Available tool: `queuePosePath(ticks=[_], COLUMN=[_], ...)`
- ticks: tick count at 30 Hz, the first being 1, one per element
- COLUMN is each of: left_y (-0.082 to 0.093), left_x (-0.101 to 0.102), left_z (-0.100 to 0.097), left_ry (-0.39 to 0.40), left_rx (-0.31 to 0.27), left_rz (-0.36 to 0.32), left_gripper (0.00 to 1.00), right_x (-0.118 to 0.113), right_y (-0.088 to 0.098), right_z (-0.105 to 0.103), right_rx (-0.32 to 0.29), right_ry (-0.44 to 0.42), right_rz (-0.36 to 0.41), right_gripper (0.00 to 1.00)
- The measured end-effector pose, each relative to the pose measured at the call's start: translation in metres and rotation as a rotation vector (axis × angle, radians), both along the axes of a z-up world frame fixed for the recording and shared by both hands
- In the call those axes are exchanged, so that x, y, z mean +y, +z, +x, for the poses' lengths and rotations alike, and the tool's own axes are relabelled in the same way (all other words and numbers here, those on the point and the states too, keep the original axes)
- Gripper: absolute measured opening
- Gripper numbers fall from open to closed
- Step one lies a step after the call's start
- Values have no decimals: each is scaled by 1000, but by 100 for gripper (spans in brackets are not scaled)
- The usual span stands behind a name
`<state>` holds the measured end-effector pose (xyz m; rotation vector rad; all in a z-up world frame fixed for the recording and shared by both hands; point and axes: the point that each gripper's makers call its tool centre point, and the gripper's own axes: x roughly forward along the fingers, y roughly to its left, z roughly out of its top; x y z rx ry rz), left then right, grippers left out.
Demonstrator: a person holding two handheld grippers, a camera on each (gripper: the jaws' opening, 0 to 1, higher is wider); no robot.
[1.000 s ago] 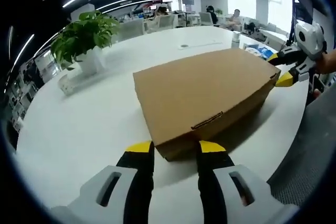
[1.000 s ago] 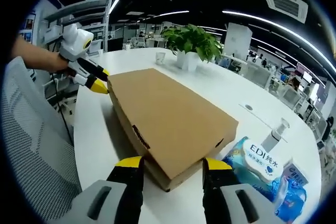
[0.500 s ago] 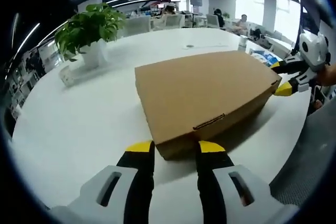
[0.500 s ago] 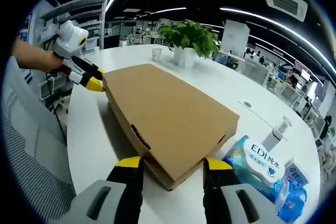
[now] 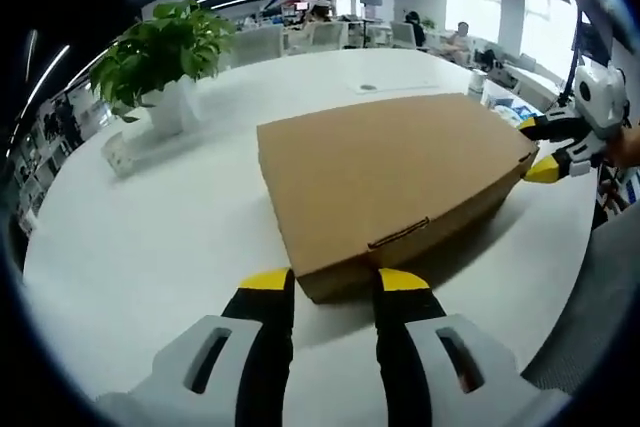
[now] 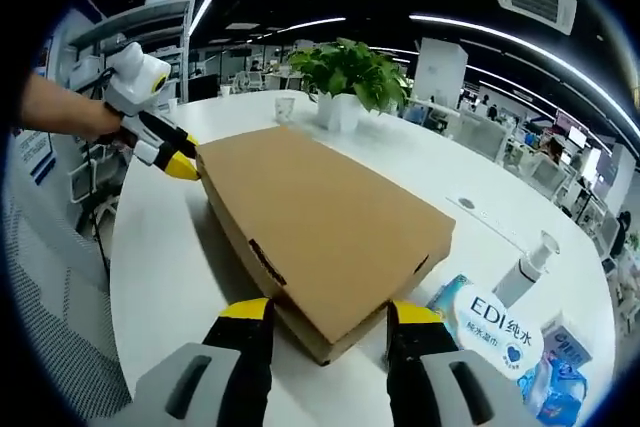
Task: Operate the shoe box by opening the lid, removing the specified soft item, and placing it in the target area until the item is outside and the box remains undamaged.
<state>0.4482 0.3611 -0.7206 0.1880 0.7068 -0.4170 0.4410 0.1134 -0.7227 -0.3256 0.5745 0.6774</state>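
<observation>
Shoe box (image 5: 390,182) lies flat and closed on the white table (image 5: 140,247), 1 corner between each gripper's spread jaws. Left gripper (image 5: 333,282) and right gripper (image 6: 323,312) hold nothing; best lift the tabbed lid edge evenly, without crushing cardboard.

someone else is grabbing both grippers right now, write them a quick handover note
Left gripper: jaws open, straddling one corner of the shoe box.
Right gripper: jaws open, straddling the opposite corner.
The box sits flat on the white table, lid shut, front tab tucked in. The soft item is not visible.
Done: both grippers in place at the box.
Left: open the lid, take the item out, set it in the target area.
</observation>
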Motion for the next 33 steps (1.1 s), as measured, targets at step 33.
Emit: queuePosePath(ticks=[33], left_y=[1], left_x=[-7], left_z=[54], left_ry=[-20], left_rx=[16], left_rz=[7], left_gripper=[30], right_x=[-6], right_y=[0], right_z=[51], right_rx=[24], right_ry=[-18], right_rz=[-20], right_gripper=[43])
